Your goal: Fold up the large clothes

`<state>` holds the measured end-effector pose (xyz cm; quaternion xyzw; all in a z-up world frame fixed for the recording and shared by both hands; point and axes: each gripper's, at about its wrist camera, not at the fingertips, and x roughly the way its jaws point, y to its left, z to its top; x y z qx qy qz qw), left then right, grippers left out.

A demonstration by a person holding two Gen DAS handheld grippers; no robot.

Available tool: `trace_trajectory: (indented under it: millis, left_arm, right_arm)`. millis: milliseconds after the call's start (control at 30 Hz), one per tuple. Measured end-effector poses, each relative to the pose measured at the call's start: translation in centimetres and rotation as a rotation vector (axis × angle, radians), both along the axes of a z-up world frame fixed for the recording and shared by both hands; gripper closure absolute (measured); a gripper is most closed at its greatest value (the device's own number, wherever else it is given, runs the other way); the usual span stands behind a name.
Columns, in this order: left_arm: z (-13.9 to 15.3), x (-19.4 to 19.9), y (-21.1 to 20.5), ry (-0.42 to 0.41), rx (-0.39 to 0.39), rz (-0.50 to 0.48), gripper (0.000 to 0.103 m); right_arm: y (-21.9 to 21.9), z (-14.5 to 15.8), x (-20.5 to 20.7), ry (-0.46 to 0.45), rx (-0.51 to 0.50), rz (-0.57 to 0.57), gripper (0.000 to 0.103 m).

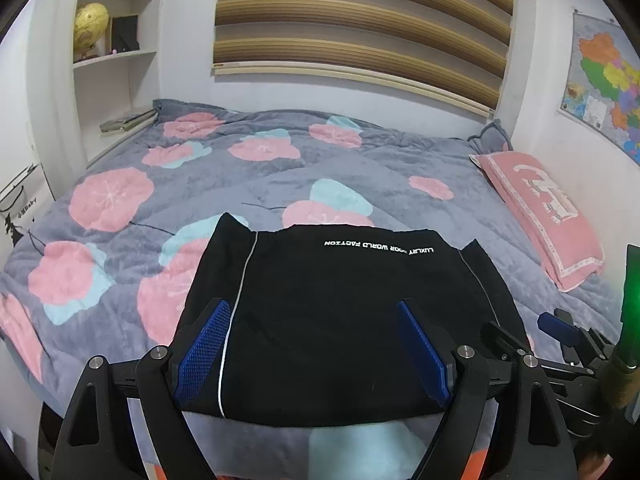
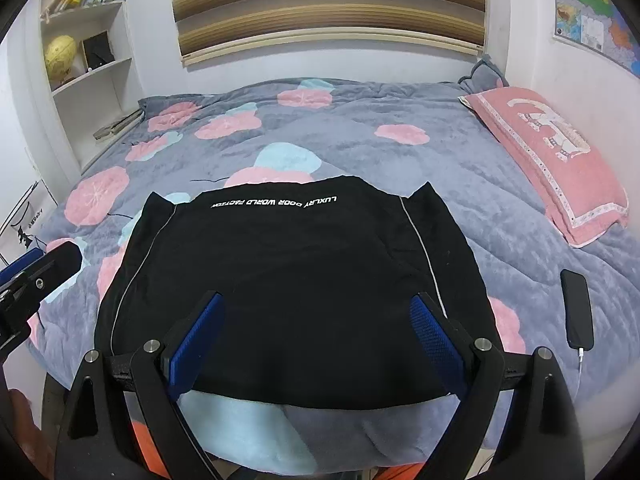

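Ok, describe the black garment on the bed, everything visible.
The black garment lies flat, folded into a rough rectangle, on the floral grey bedspread near the bed's front edge. It looks like soft knit, with thin white piping down each side and white lettering across the far edge. Both open grippers hover over its near edge; contact is unclear.

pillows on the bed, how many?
2. A pink pillow lies along the bed's right edge by the wall; a grey pillow sits behind it in the far right corner, mostly hidden. Others may be out of view.

Home bedroom: bed [image 1: 280, 160] lying under a floral grey quilt, pink pillow [image 1: 540, 212] resting beside the wall, bookshelf [image 1: 116, 56] holding a globe [image 1: 91, 24], wall map [image 1: 608, 76] hanging.
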<state>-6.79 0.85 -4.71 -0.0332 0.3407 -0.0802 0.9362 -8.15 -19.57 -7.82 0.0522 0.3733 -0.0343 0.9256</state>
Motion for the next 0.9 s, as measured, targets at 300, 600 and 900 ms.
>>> trace_trajectory:
  millis: [300,600,900]
  left_arm:
    - [-0.2,0.0,-0.1,0.006,0.001,0.001,0.017]
    - [-0.3,-0.1,-0.1,0.005,0.01,0.014,0.017]
    - [0.5,-1.0,-0.2,-0.061,0.067,0.042,0.017]
  right_arm:
    - [0.5,-0.2,0.1,0.011,-0.003,0.002,0.008]
    - [0.3,-0.4,0.1,0.017,0.001,0.009,0.008]
    - [0.1,-0.4,0.1,0.018,0.0,0.011,0.008]
